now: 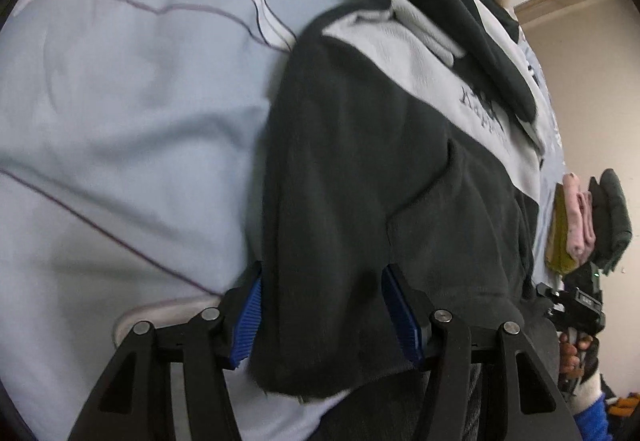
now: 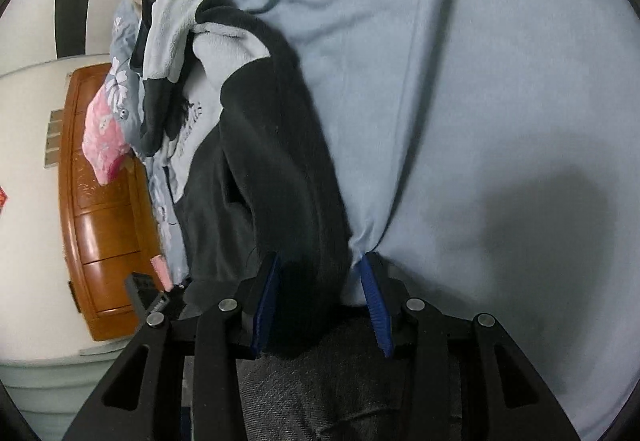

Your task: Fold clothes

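Observation:
A black and light-grey fleece top (image 1: 380, 161) lies lengthwise on a pale blue bed sheet (image 1: 132, 113). My left gripper (image 1: 320, 305) has its blue pads on either side of the top's near black hem, which fills the gap between them. In the right wrist view the same top (image 2: 272, 161) runs away from me, and my right gripper (image 2: 318, 301) holds a thick black fold of it between its blue pads, with a pinch of blue sheet (image 2: 460, 121) caught at the right pad. The right gripper also shows in the left wrist view (image 1: 572, 305), at the right edge.
Folded pink, yellow and dark clothes (image 1: 580, 225) are stacked at the bed's right edge. A brown wooden cabinet (image 2: 100, 209) stands left of the bed, with a pink flowered cloth (image 2: 104, 145) hanging over the bed edge. A white wall lies beyond.

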`<state>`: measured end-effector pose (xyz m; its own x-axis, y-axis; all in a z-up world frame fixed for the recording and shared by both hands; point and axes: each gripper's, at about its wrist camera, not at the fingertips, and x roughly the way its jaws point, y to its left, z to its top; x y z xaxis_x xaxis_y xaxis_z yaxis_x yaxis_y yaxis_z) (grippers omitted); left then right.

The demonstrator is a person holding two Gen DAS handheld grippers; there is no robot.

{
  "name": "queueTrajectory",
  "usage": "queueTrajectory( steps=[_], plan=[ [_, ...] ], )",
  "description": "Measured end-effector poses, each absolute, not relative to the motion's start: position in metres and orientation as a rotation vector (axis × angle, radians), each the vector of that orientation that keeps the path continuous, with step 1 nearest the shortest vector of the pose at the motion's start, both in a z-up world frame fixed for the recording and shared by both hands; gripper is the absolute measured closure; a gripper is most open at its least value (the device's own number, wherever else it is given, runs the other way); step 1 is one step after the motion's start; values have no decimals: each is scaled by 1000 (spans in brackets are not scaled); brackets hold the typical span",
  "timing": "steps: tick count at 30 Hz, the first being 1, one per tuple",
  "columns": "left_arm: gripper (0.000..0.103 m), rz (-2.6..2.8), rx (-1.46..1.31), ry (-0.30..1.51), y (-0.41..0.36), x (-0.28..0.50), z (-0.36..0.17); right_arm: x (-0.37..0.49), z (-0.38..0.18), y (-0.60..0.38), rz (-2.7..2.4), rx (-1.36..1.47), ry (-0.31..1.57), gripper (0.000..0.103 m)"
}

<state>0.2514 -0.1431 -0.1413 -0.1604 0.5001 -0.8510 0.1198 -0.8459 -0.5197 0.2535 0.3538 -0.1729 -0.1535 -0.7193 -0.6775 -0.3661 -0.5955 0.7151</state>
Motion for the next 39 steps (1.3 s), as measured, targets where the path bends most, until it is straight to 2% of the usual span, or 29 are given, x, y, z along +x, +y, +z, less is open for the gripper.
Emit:
queueTrajectory(
  steps=[6, 7, 8, 9, 10, 11, 12, 19, 25, 35, 39],
  plan=[
    [44, 2050, -1813, -919, -155, 266, -147, 252, -181, 342, -1741, 1867, -1259, 60],
    [49, 2057, -1810, -914, -154, 268, -146, 251, -181, 342, -1745, 1869, -1262, 61],
    [65, 2077, -1818, -873, -152, 269, -144, 250, -180, 341, -1751, 1869, -1262, 62],
    [76, 2099, -1826, -827, -149, 271, -143, 251, -178, 340, -1761, 1864, -1254, 71],
    [83, 2109, -1818, -827, -151, 271, -141, 251, -174, 341, -1777, 1855, -1242, 80],
    [87, 2111, -1796, -869, -153, 272, -139, 251, -170, 341, -1795, 1847, -1228, 84],
    [88, 2132, -1773, -892, -156, 273, -135, 251, -165, 343, -1816, 1841, -1212, 93],
    [91, 2258, -1460, -1039, -183, 271, -71, 250, -103, 369, -1955, 1513, -1268, 94],
    [91, 2278, -1308, -1062, -212, 258, -28, 230, -59, 373, -1983, 1305, -1268, 94],
    [90, 2282, -1259, -1056, -187, 71, 8, 88, -24, 381, -2011, 1150, -1316, 94],
    [90, 2286, -1329, -1048, -176, -10, -17, 27, -46, 388, -2048, 1200, -1384, 94]
  ],
)
